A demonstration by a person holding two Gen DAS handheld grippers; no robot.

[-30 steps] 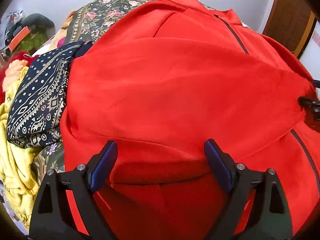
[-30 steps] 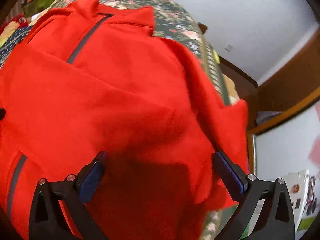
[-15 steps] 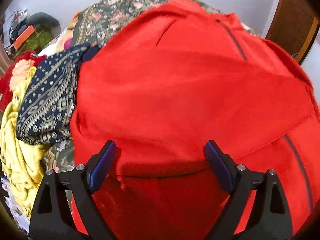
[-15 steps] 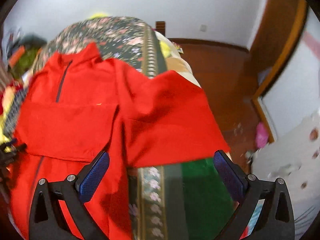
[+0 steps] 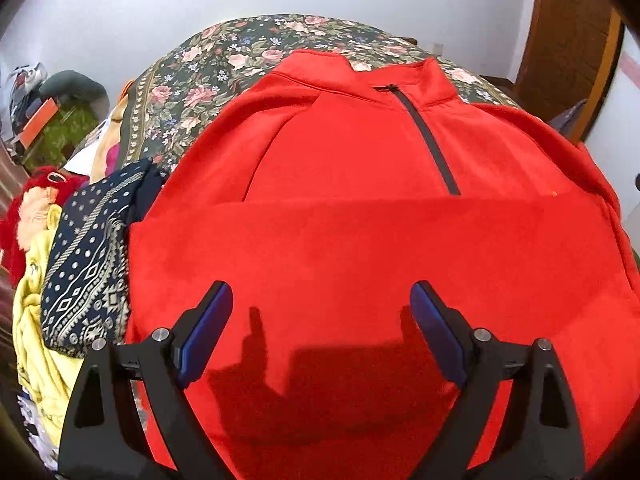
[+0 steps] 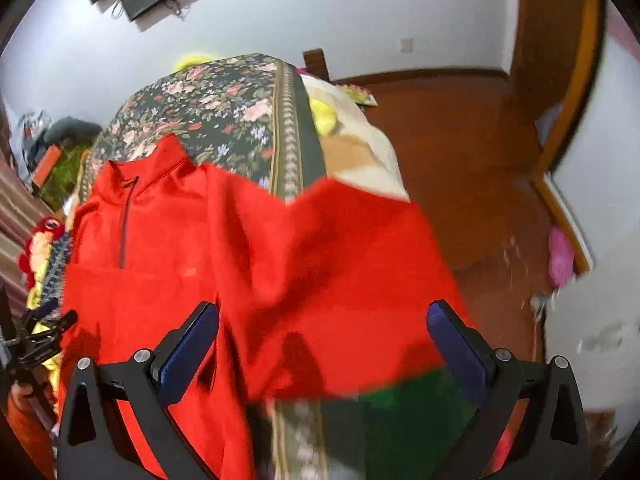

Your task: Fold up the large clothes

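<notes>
One red fleece quarter-zip pullover (image 5: pixel 360 232) lies on the floral bedspread (image 5: pixel 224 64); only the right view shows its spread sleeve (image 6: pixel 340 264). Both grippers, left (image 5: pixel 322 332) and right (image 6: pixel 322 344), have fingers apart, empty.

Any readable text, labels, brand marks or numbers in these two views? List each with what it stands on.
None can be read.
Red pullover: a small orange mark on the chest, too small to read.
Flat yellow item at the bed's far corner: printed, too blurred to read.
Orange box on the floor: no legible print.
</notes>
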